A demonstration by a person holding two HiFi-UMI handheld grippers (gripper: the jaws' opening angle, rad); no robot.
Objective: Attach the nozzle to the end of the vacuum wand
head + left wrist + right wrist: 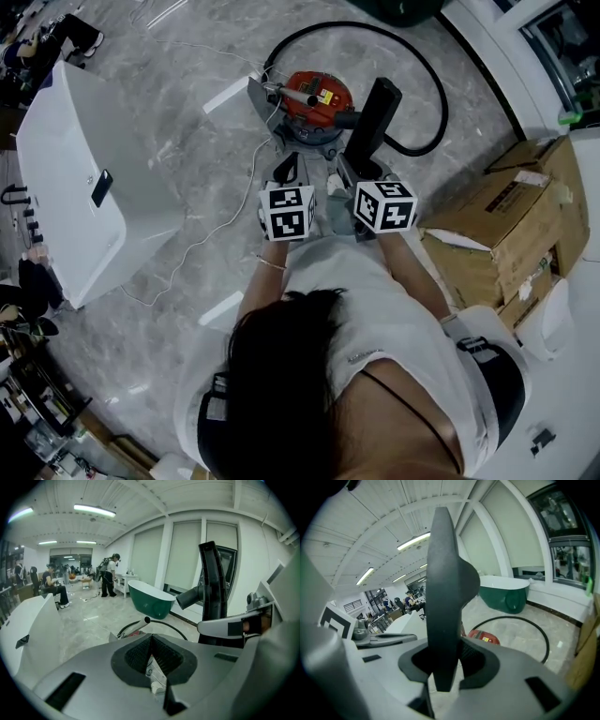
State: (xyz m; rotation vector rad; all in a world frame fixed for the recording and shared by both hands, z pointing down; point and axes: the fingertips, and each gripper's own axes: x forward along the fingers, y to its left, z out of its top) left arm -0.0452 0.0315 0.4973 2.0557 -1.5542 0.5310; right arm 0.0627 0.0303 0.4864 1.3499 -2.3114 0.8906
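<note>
Fingers (471,656) of the right gripper (446,663) clamp the black nozzle (445,588), which stands upright above them. The left gripper (151,654) is closed on nothing. Both hover above the red vacuum (317,101) on the floor, where the wand (137,626) rests, well apart from the nozzle. The nozzle is in hand, but joining has not begun: the wand end needs steadying before the nozzle is pushed on.
</note>
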